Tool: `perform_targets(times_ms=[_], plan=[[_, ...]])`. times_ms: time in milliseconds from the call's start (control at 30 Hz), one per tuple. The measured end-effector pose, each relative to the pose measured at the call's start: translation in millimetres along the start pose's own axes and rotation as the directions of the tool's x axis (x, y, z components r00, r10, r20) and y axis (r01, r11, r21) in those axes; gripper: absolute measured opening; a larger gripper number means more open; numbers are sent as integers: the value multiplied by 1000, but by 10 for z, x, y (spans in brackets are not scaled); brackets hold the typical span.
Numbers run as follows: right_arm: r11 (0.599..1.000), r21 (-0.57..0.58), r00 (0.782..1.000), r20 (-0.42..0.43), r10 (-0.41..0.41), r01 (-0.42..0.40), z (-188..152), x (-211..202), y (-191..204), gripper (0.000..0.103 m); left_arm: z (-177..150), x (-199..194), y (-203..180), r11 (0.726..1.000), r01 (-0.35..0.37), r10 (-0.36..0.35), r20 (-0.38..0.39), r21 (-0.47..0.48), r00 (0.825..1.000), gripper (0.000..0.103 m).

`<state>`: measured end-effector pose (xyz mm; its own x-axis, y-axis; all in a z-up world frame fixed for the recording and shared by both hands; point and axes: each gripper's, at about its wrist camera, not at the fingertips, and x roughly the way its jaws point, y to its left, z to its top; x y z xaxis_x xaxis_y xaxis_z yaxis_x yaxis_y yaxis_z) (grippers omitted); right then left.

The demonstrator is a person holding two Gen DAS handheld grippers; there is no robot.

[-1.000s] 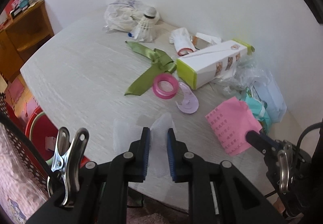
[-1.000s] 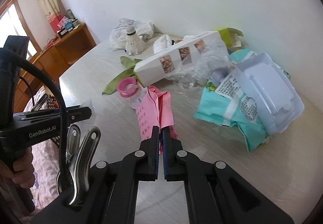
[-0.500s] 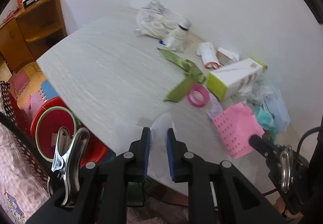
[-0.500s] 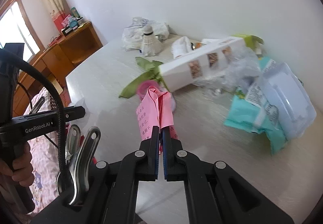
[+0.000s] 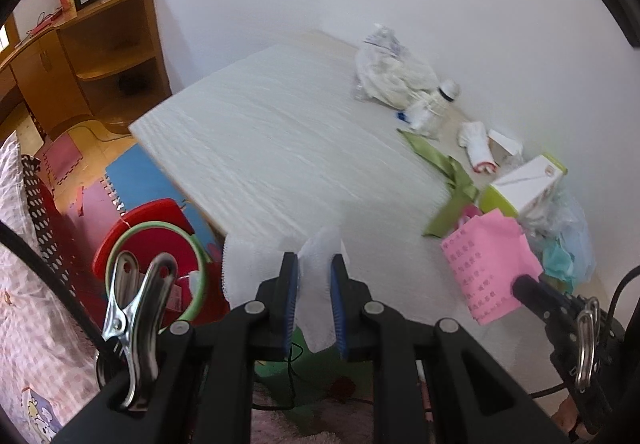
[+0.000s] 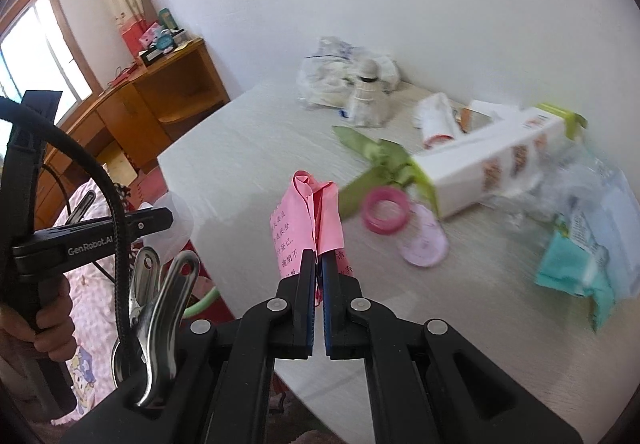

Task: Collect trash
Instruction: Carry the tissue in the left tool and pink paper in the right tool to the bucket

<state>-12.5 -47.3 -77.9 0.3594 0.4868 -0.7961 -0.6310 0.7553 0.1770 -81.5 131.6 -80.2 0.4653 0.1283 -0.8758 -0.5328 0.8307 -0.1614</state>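
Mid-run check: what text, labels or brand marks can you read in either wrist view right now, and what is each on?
"GenRobot.AI": white lettering on the side of the left claw, seen from the right wrist view.
Pink paper held in the right claw: printed Chinese characters, too blurred to read.
White carton: pictures only, print unreadable.
Teal packet: label blurred.

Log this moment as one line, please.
left gripper: shut on white tissue | right gripper: shut on pink paper | red bin: below table edge

The left gripper [image 5: 314, 304] points steeply down, its fingers clamped on something white. The right gripper [image 6: 319, 292] also tilts down, fingers pinched together. A hand [image 6: 46, 328] grips the left handle.
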Motion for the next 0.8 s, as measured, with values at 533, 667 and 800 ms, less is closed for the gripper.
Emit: perform_targets(times_ms=[533, 667, 800], plan=[[996, -72, 998, -31, 52, -55, 247, 306, 731, 4, 162, -108, 719, 998, -32, 33, 27, -58, 999, 16], [994, -94, 997, -38, 60, -63, 275, 368, 908, 4, 171, -125, 878, 996, -36, 38, 28, -79, 999, 16], [991, -111, 997, -44, 65, -70, 300, 418, 1049, 4, 169, -146, 1037, 995, -38, 41, 30, -95, 999, 16]])
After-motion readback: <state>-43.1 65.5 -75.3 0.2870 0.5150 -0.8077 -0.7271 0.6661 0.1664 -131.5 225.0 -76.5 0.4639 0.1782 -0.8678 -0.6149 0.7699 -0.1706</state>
